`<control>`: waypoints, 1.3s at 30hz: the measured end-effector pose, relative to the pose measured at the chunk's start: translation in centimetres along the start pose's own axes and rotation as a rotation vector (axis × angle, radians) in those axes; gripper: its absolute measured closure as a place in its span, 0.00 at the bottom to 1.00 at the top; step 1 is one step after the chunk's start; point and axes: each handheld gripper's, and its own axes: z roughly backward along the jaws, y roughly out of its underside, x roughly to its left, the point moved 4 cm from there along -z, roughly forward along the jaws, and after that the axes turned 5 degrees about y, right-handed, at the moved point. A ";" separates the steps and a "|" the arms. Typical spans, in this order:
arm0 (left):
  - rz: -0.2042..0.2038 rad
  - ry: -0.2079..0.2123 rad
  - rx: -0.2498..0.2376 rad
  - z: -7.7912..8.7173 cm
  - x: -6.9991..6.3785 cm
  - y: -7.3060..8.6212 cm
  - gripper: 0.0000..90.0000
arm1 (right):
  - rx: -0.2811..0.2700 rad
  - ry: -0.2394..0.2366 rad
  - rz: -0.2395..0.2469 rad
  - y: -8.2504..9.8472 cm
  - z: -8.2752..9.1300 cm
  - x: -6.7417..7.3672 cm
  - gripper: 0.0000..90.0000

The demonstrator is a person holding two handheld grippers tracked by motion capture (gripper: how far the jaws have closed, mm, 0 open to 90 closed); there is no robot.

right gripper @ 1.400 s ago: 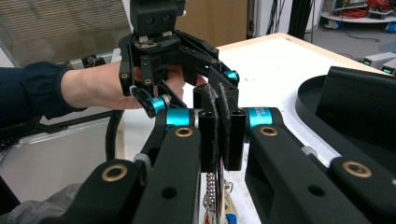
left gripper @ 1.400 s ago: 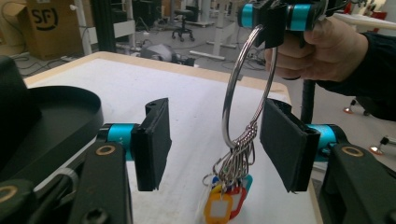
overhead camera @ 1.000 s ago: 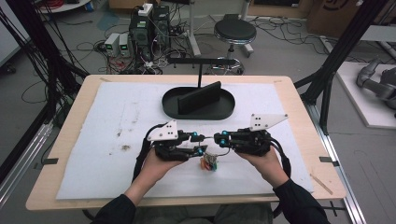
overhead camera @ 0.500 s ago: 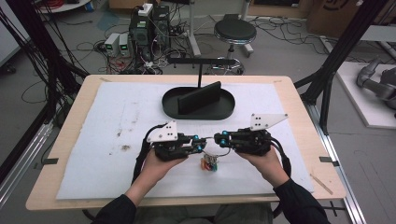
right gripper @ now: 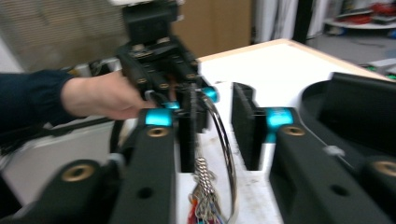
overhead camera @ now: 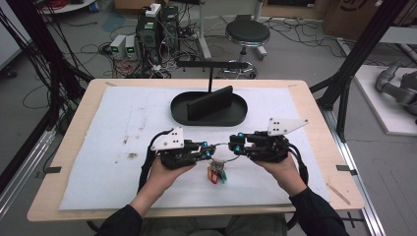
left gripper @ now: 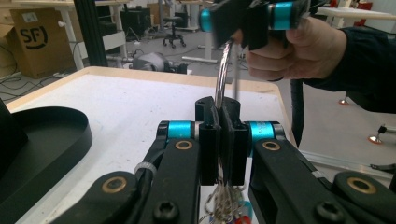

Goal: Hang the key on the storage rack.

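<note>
Between the earlier frame and now, both hands held place while the left tool (left gripper: 219,140) clenched onto the thin silver wire ring (left gripper: 223,70) and the right tool (right gripper: 219,126) has just been opening, the ring loose between its pads. Small colourful keys and tags (overhead camera: 216,173) dangle below the tools. Risk: one narrow pinch; the ring could swivel and drop to the white tabletop (overhead camera: 123,118).

tray (overhead camera: 182,115) ctr-rear on table (overhead camera: 314,123) | key ring (overhead camera: 223,150) btwn grippers, front of tray
</note>
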 end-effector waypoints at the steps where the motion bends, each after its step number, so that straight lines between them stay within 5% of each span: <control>1: -0.005 -0.004 0.000 0.1 0.0 -0.1 0.96 | -0.004 0.004 -0.001 0.0 0.2 -0.3 0.77; 7: -0.014 -0.040 -0.015 1.1 0.5 -0.7 0.96 | -0.029 0.134 -0.038 0.3 1.7 -2.0 0.54; 13: -0.025 -0.085 -0.033 2.6 1.2 -1.5 0.96 | -0.055 0.286 -0.060 1.4 3.7 -4.3 0.47; 20: -0.038 -0.143 -0.067 4.2 2.0 -2.7 0.96 | -0.078 0.410 -0.112 2.8 5.7 -6.4 0.44; 39: -0.074 -0.342 -0.090 7.8 6.1 -5.4 0.96 | -0.071 0.507 -0.157 4.1 7.8 -8.7 0.44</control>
